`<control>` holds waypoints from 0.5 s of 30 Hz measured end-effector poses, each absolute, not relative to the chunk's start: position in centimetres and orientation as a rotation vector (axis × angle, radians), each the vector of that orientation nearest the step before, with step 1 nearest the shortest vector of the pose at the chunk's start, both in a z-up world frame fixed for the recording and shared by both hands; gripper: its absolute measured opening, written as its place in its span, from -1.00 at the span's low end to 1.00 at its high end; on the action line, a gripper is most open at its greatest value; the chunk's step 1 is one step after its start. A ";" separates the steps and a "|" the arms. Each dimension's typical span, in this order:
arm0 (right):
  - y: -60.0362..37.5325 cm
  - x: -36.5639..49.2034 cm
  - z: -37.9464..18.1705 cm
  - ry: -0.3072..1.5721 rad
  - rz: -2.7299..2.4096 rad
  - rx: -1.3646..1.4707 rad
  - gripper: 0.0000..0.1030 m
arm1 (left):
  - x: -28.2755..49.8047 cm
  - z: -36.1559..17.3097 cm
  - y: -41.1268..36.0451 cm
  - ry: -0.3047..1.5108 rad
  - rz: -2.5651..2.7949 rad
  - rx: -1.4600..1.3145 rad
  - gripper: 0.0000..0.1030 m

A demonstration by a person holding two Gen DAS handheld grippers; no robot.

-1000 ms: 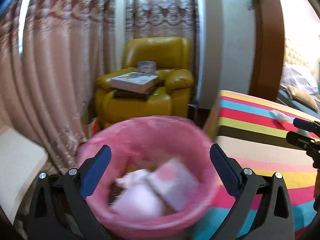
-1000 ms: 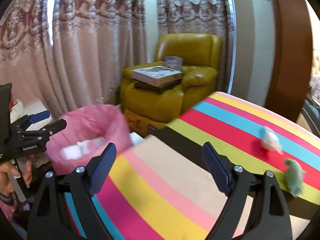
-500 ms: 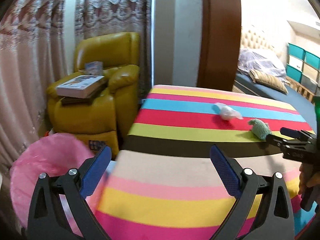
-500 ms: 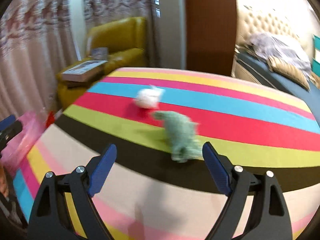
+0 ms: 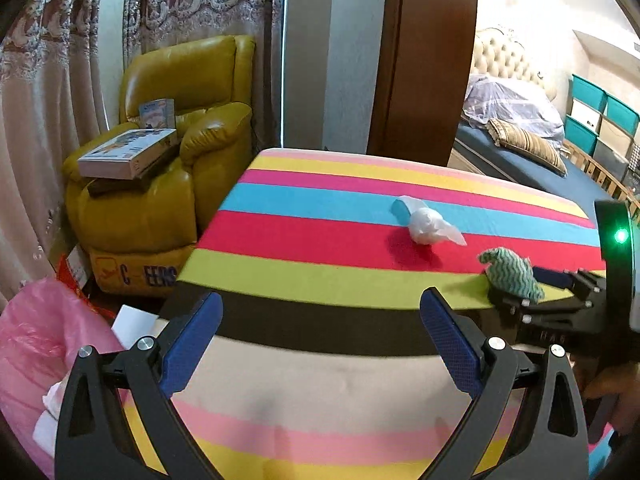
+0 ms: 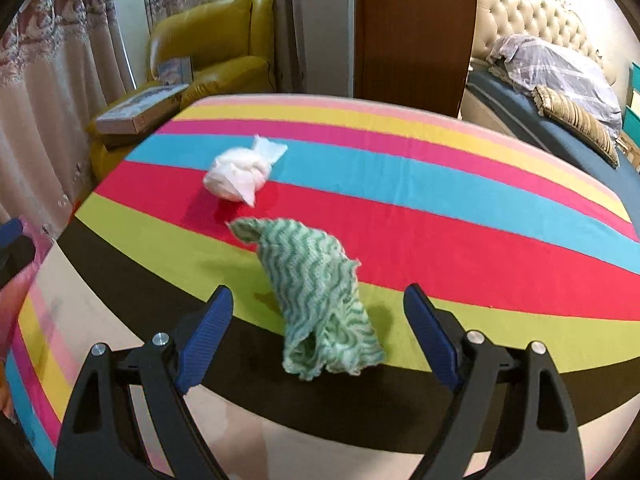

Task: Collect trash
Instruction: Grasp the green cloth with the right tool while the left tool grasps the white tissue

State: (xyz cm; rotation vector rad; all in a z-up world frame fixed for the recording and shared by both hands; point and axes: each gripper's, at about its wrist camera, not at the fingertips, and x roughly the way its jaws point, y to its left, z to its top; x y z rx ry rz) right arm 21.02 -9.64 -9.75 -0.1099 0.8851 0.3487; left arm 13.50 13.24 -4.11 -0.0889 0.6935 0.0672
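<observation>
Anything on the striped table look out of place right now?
Two bits of litter: a crumpled green rag between the closing right gripper's jaws, untouched, and a knotted white bag beyond it.

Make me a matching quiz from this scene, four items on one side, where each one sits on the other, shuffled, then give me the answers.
Things:
1. green wavy-patterned rag
2. white knotted plastic bag
3. flat box
4. pink bin liner

Places:
A. on the yellow armchair
B. off the striped table's left edge, low down
C. on the red and blue stripes
D. between the right gripper's fingers, not yet pinched, as they close

Pairs: 1-D, 2-C, 3-A, 4-B
</observation>
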 end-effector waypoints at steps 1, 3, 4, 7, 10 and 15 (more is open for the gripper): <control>-9.9 21.0 -9.8 0.885 0.353 -0.099 0.27 | 13.8 -4.1 13.0 0.697 0.064 -0.088 0.81; -10.7 20.8 -9.5 0.872 0.386 -0.069 -0.45 | 15.1 -4.3 12.0 0.707 0.054 -0.082 0.81; -11.0 20.5 -9.3 0.861 0.395 -0.064 -0.46 | 15.5 -4.4 11.7 0.711 0.050 -0.078 0.81; -12.0 18.9 -8.5 0.809 0.396 -0.086 -0.58 | 17.2 -4.7 10.0 0.722 0.029 -0.074 0.81; -13.4 17.6 -7.8 0.782 0.380 -0.073 -0.61 | 18.9 -4.9 8.0 0.731 0.009 -0.061 0.81; -15.9 15.8 -7.1 0.769 0.370 -0.024 -0.61 | 22.1 -5.4 4.7 0.757 -0.016 -0.023 0.81</control>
